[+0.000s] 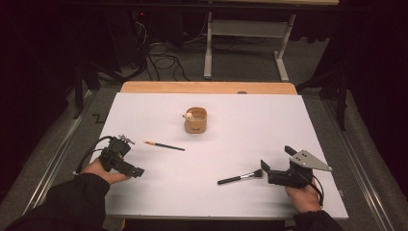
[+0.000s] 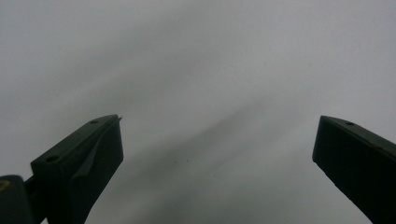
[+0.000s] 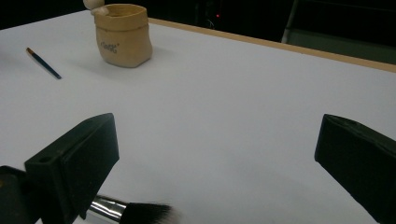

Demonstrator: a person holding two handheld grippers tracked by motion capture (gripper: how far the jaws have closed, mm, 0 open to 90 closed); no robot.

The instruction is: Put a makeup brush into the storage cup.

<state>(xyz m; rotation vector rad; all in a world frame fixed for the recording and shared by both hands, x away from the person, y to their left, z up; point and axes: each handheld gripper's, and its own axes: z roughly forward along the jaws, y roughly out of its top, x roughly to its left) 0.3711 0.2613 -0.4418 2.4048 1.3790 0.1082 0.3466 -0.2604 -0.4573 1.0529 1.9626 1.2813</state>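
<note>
A tan pouch-shaped cup [image 1: 196,120] stands at the middle of the white table [image 1: 250,130], with a small pale knob at its rim. A thin dark pencil-like brush [image 1: 163,146] lies to its front left. A black-handled makeup brush [image 1: 239,178] lies at the front, its bristles pointing right. My right gripper [image 1: 276,159] is open just right of those bristles. In the right gripper view the brush's bristles [image 3: 144,212] lie beside the left jaw of that gripper [image 3: 215,140], with the cup [image 3: 123,35] and the thin brush [image 3: 43,63] farther off. My left gripper [image 1: 132,159] is open over bare table [image 2: 210,70], nothing between the jaws of this gripper [image 2: 217,135].
A wooden strip [image 1: 207,87] edges the table's far side. Beyond it are a white desk frame [image 1: 245,43] and loose cables [image 1: 161,60] on the floor. Metal rails [image 1: 57,154] run along both sides of the table.
</note>
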